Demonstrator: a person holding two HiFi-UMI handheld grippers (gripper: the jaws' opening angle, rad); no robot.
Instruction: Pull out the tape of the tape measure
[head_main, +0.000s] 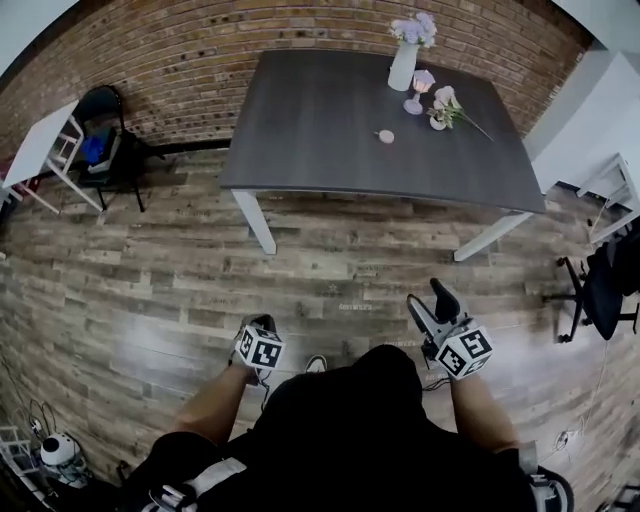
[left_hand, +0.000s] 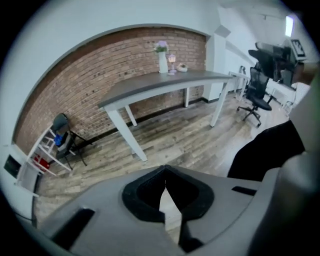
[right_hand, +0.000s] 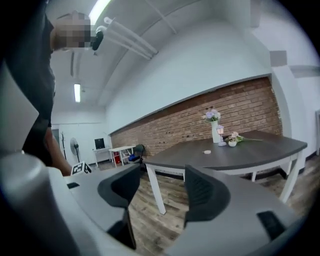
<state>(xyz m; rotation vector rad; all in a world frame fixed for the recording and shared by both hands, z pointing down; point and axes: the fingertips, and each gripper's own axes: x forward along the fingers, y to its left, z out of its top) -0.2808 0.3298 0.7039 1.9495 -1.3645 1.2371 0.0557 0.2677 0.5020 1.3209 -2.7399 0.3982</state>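
A small round pinkish object, which may be the tape measure, lies on the dark grey table far ahead of me. In the right gripper view it is a pale dot on the tabletop. Both grippers hang low over the wooden floor, close to my body and well short of the table. My left gripper is shut, its pads meeting with nothing between them. My right gripper stands open and empty, its two jaws wide apart.
A white vase of flowers, a small pink lamp and a little flower bowl stand at the table's far right. A black chair and white side table are at left, an office chair at right.
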